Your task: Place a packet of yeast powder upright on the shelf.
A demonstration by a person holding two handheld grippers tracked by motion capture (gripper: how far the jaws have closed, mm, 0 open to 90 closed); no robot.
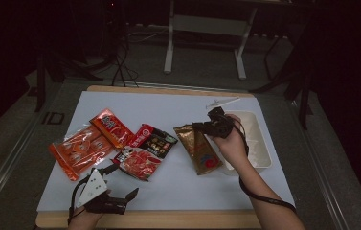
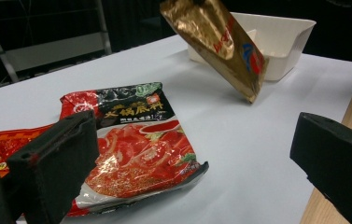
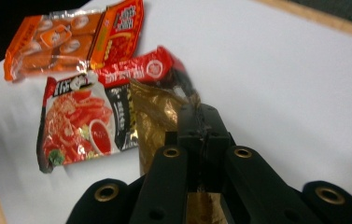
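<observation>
Lifting the gold pouch clear of the sheet, we have it pinched at its top edge in the right gripper, jaws clamped shut on the foil. It hangs tilted, just left of the tray, lower corner close to the tray's near rim but apart from it. We judge this the carry step: pouch picked, not yet placed.

Next move, as we read it: swing the pouch over the tray, lower it until it lies inside, then release. The foil is limp and may swing, so we go slowly.

Left gripper rests left of the tray at the near table edge, jaws wide apart, nothing between them. Beyond it lies a red noodle packet, flat.

More red and orange packets lie farther left of the tray, some overlapping.

Surface: white sheet on a wooden table. Room dim, grey floor, a metal frame standing beyond the tray.
</observation>
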